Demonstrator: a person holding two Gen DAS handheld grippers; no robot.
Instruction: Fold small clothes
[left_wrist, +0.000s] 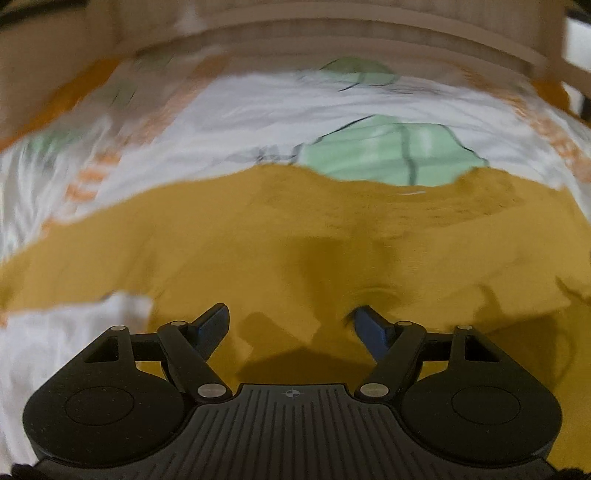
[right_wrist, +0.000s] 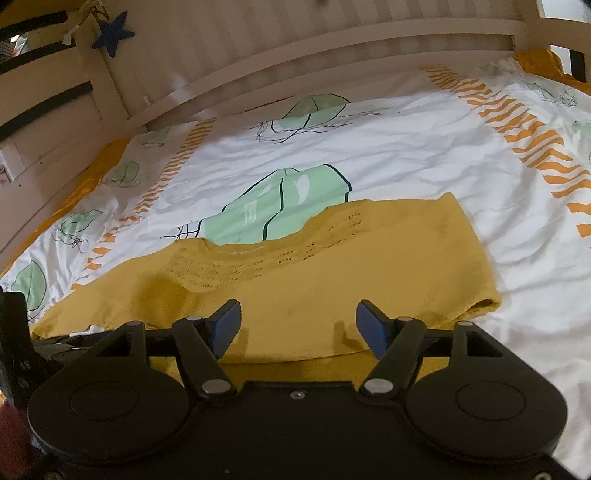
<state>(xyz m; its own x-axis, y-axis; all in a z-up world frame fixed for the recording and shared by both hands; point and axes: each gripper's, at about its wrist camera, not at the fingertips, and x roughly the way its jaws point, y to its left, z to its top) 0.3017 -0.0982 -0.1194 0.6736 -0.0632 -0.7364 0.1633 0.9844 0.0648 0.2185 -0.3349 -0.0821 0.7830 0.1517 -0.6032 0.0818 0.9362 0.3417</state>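
Observation:
A small mustard-yellow knitted top (right_wrist: 332, 266) lies flat on the bed, neckline towards the far side, one sleeve reaching right. It fills the middle of the blurred left wrist view (left_wrist: 295, 229). My left gripper (left_wrist: 291, 321) is open, low over the yellow fabric, with nothing between its blue pads. My right gripper (right_wrist: 298, 325) is open just above the near edge of the top, also empty. Part of the left gripper's black body (right_wrist: 14, 339) shows at the left edge of the right wrist view.
The top lies on a white bedsheet (right_wrist: 406, 162) with green prints and orange striped bands. A cream wooden bed rail (right_wrist: 295, 44) runs along the far side. A blue felt star (right_wrist: 112, 31) hangs at the far left.

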